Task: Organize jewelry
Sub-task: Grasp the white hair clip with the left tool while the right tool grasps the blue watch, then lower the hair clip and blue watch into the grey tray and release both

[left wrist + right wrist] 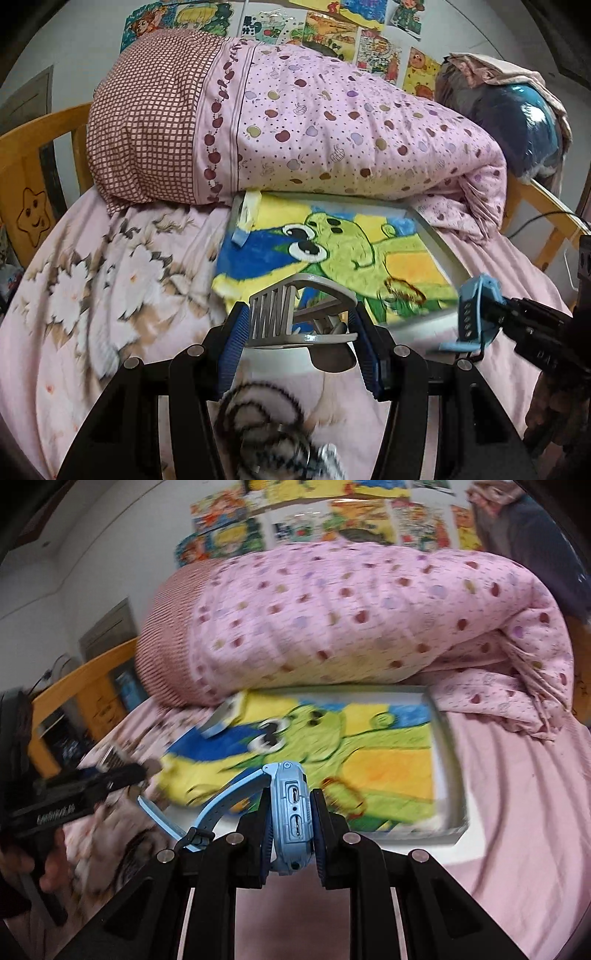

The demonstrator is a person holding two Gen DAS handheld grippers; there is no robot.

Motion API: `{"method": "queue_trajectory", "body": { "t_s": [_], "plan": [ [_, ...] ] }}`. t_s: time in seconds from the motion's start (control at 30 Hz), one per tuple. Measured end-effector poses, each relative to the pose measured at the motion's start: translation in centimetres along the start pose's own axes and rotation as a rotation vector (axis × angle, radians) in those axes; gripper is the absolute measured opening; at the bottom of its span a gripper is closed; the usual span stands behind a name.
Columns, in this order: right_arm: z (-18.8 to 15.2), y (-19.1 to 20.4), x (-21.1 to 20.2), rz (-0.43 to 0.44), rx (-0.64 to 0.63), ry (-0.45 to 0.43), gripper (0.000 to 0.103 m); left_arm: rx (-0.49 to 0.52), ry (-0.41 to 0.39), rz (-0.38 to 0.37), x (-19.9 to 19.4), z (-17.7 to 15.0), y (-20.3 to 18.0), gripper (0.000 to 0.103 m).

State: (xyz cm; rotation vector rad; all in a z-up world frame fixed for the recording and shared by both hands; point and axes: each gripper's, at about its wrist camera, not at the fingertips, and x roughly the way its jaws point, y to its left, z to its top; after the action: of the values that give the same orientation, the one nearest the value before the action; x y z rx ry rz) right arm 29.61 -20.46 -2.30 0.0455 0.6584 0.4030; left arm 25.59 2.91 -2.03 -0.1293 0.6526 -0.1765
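Note:
My left gripper [297, 328] is shut on a grey claw hair clip [295, 314], held above the bed near the front edge of a shallow white box [436, 247] lined with a frog drawing. My right gripper [290, 827] is shut on a light blue smartwatch [290, 812], its strap [207, 812] hanging to the left; the watch also shows in the left wrist view [474, 314]. A reddish-brown beaded bracelet [404, 290] lies in the box, also in the right wrist view [345, 795]. A black beaded necklace [258, 417] lies blurred on the sheet under my left gripper.
A rolled pink quilt [314, 129] lies behind the box [448, 775] and overlaps its far edge. The pink floral sheet [92, 295] covers the bed. A wooden bed frame [26, 147] stands at left. Drawings [332, 33] hang on the wall.

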Motion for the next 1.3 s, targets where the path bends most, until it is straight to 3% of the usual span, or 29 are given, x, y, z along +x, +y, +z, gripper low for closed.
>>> {"method": "queue_trajectory", "body": {
  "t_s": [0.37, 0.87, 0.93, 0.97, 1.1, 1.23, 1.3],
  "plan": [
    [0.8, -3.3, 5.7, -0.158, 0.100, 0.086, 0.018, -0.085, 0.067, 0.051, 6.6, 1.2, 0.9, 0.049],
    [-0.2, -4.2, 7.5, -0.193, 0.108, 0.161, 0.023, -0.115, 0.153, 0.084, 9.5, 0.8, 1.2, 0.049],
    [0.0, -4.2, 7.2, -0.197, 0.105, 0.153, 0.031, -0.137, 0.149, 0.080, 9.4, 0.8, 1.5, 0.049],
    [0.1, -4.2, 6.9, -0.198, 0.104, 0.146, 0.039, -0.145, 0.150, 0.076, 9.4, 0.8, 1.5, 0.049],
    [0.5, -4.1, 5.6, -0.192, 0.103, 0.115, 0.048, -0.158, 0.149, 0.067, 9.1, 1.0, 1.6, 0.050],
    [0.9, -4.1, 3.9, -0.180, 0.118, 0.062, 0.065, -0.172, 0.107, 0.050, 7.7, 1.4, 1.5, 0.068],
    [1.2, -4.0, 2.6, -0.175, 0.121, 0.022, 0.073, -0.173, 0.064, 0.039, 6.5, 1.8, 1.4, 0.070]
  ]
}}
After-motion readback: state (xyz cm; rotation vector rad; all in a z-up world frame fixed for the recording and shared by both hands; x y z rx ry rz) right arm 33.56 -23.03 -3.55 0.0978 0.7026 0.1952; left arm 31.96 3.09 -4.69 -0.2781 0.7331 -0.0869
